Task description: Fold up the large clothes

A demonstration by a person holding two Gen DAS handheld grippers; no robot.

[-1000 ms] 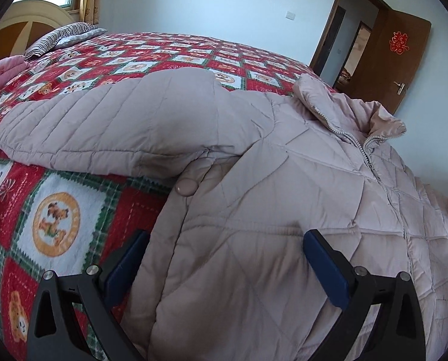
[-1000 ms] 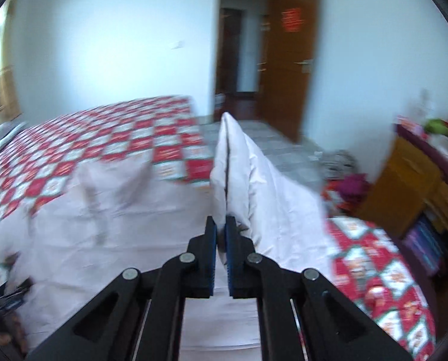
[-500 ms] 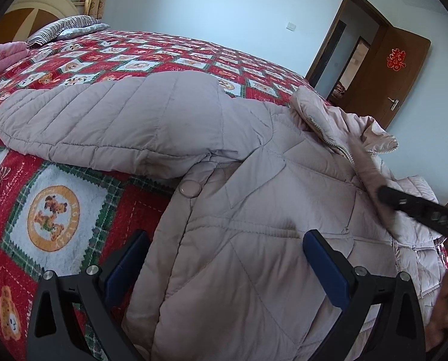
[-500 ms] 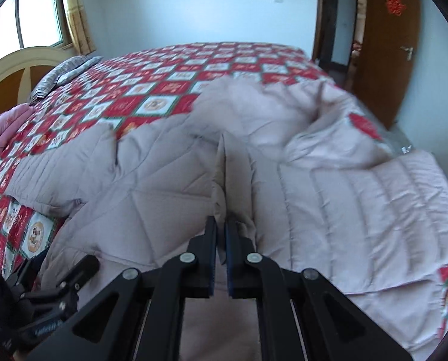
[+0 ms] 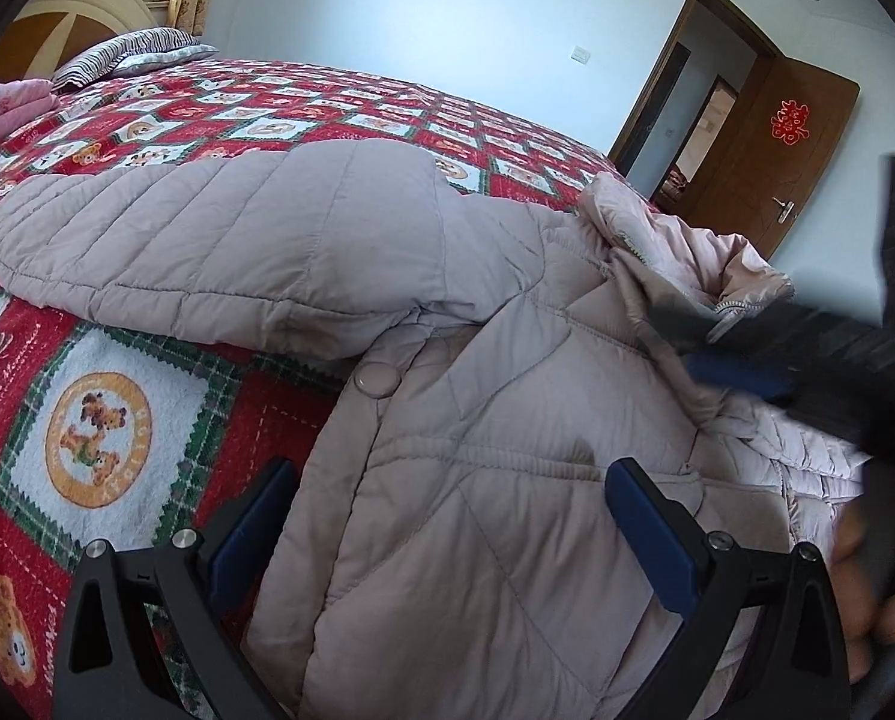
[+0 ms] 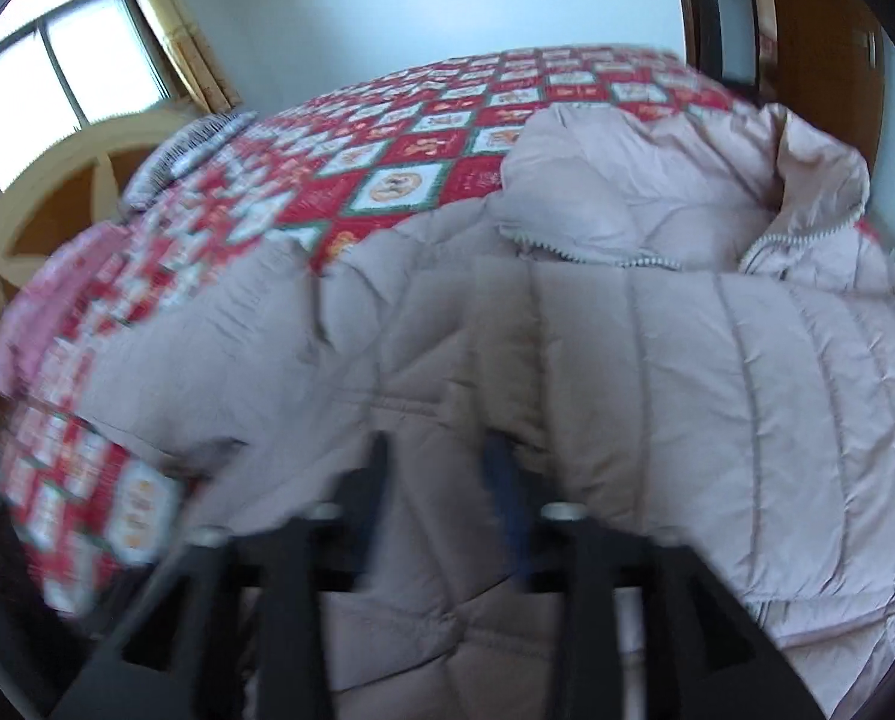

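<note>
My left gripper (image 5: 447, 531) hovers at the frame's bottom, jaws wide over the jacket (image 5: 477, 432), ready to pin it. My right gripper (image 6: 441, 474), jaws parted and blurred, has nothing visibly between them, its sleeve (image 6: 747, 396) laid across.

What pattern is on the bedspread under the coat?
The bedspread is red and green plaid with white squares showing orange teddy-bear medallions, clearest in the left wrist view.
</note>
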